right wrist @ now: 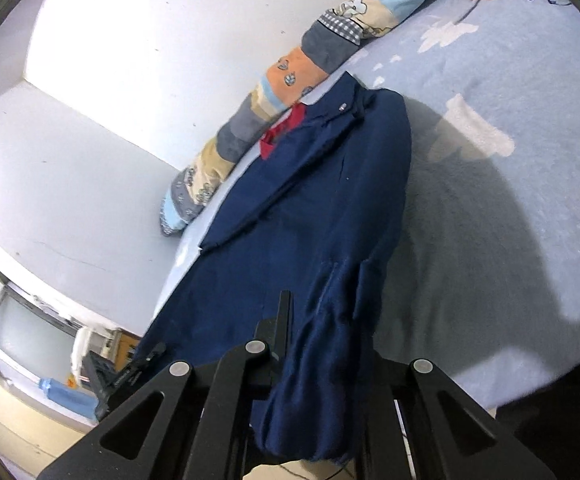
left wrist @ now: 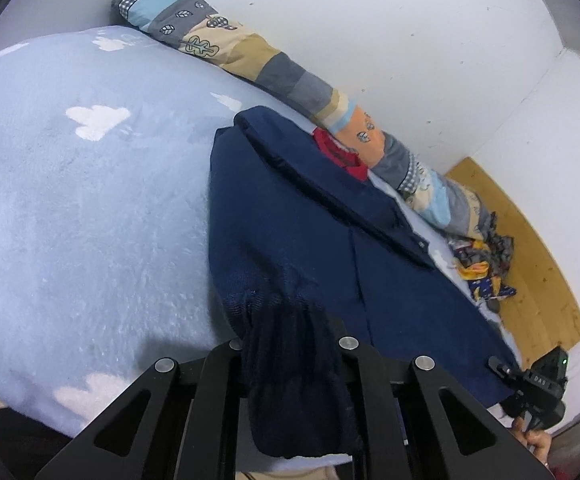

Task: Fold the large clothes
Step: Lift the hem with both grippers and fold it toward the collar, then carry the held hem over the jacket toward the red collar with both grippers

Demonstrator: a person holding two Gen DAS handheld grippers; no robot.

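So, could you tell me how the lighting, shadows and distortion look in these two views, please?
Left wrist view: even light, the bed cover bulges with fisheye curve, and the navy jacket is sharp. Right wrist view: a broad dark shadow falls across the cover beside the jacket, and the room at lower left is soft.

Left gripper [left wrist: 290, 344]: jaws closed on a bunched fold of navy cloth that drapes over the near ends of its fingers.
Right gripper [right wrist: 310, 344]: clamped on navy cloth hanging between its fingers.
Hand [left wrist: 538, 442]: gripping the right gripper's handle.
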